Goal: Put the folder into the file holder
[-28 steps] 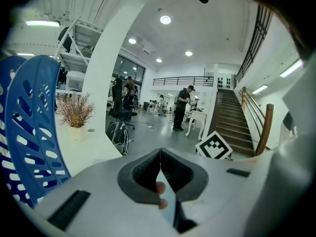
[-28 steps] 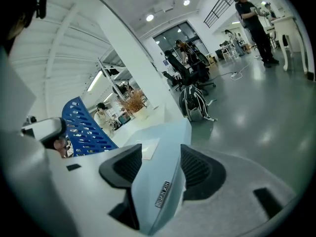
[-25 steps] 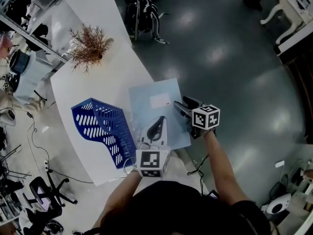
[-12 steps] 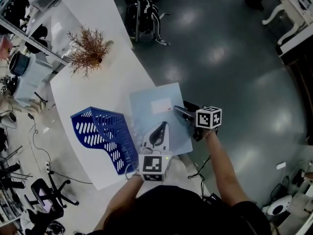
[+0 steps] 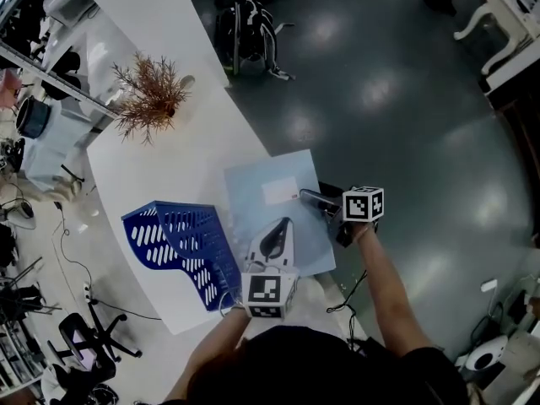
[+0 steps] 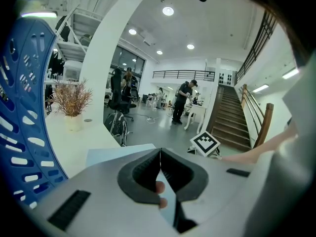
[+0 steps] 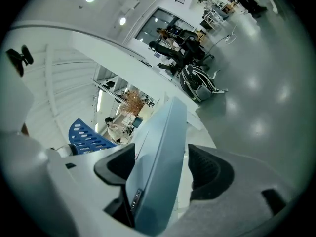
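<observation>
- Left claw (image 6: 160, 156): pressed together, pinching the folder's (image 5: 268, 194) near edge;
- Right claw (image 7: 165, 157): jaws just been opening, spread either side of the folder;
- Folder: on the worktop (image 5: 160, 163), at 3 o'clock of the file holder (image 5: 181, 243).

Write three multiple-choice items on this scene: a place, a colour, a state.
1. In the head view, the file holder lies where from the folder? A left; B right; C on top of it.
2. The folder's colour? A red; B light blue; C black.
3. The jaws of the right gripper? A shut, nothing between; B apart, folder between; C shut on the file holder.
Answers: 1 A: the holder sits left of it. 2 B: its cover is pale blue. 3 B: the jaws have just been opening, with a gap beside the folder.
</observation>
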Available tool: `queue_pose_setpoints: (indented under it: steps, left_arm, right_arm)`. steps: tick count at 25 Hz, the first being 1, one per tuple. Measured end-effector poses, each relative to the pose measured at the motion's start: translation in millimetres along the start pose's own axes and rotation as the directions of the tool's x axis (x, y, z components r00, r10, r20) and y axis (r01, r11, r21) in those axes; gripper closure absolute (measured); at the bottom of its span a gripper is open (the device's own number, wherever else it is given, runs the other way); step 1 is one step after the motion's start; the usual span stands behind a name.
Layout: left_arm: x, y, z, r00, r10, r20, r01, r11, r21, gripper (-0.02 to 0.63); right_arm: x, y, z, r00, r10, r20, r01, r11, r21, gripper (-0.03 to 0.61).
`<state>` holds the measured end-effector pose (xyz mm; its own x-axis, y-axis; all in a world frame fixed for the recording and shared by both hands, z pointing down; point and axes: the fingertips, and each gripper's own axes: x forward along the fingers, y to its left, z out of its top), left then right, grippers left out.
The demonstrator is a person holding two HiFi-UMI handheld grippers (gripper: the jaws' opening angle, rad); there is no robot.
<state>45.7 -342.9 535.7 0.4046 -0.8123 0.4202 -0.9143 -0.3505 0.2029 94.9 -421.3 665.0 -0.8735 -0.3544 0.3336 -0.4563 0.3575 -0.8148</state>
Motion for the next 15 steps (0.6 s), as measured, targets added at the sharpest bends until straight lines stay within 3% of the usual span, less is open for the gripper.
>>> queue_pose_setpoints:
  steps: [11, 15]
  left_arm:
    - [4, 4, 2, 1.0, 0.002, -0.004, -0.002, 1.0, -0.01, 0.607]
    - [4, 5, 1, 1.0, 0.008, -0.001, -0.008, 1.0, -0.008, 0.607]
  right_arm:
    - [9, 10, -1, 0.987, 0.158, -0.038, -0.151, 0.977, 0.148, 0.266]
    - [12, 12, -8, 0.979, 0.186, -0.086, -0.169, 0.97, 0.177, 0.268]
